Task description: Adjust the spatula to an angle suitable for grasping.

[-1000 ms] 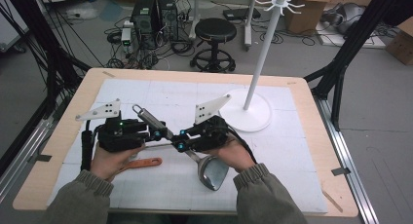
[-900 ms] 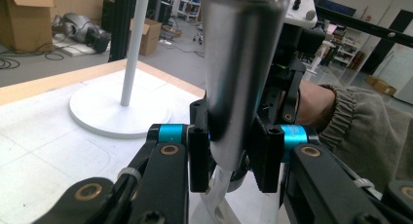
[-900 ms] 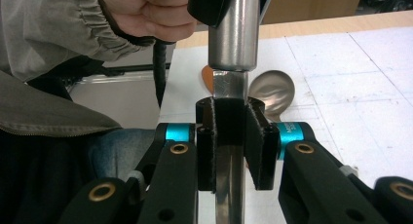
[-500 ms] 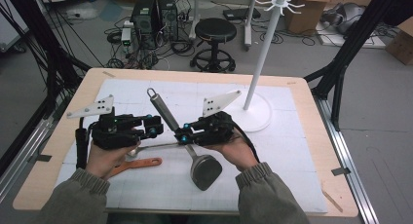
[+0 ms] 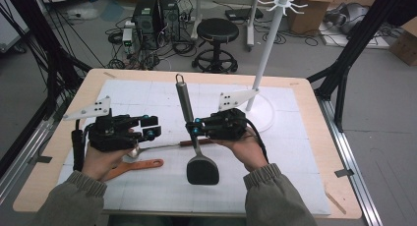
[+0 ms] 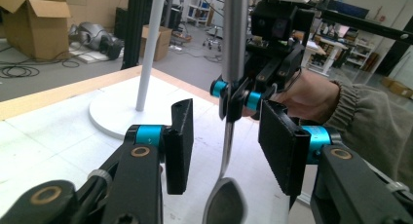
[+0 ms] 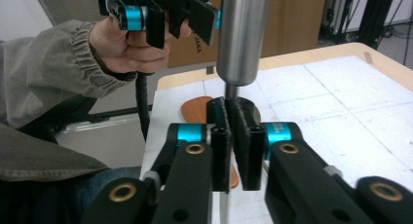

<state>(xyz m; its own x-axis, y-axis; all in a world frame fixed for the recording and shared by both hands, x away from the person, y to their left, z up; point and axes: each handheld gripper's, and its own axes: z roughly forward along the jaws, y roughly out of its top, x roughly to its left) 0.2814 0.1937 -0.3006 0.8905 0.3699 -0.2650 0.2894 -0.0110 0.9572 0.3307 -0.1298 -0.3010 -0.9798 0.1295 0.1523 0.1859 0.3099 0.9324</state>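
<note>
Above white mat (image 5: 295, 177), right gripper (image 5: 193, 128) pinches spatula (image 5: 201, 169) at thin neck, jaws clenched tight. Handle points to 12 o'clock, black blade hangs at 6 o'clock. Left gripper (image 5: 152, 127) sits at 9 o'clock from spatula, jaws just been opening, let go, spatula neck between pads (image 6: 179, 146) but not touched. Orange spatula (image 5: 135, 166) and spoon (image 5: 147, 148) lie on mat below left gripper. White stand (image 5: 268, 49) at 1 o'clock.

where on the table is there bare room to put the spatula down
Bare mat lies right of the spatula, between the right gripper and the table edge, below the white stand. The far-left mat is bare too. It is crowded by the left gripper, over the orange tool and spoon.
</note>
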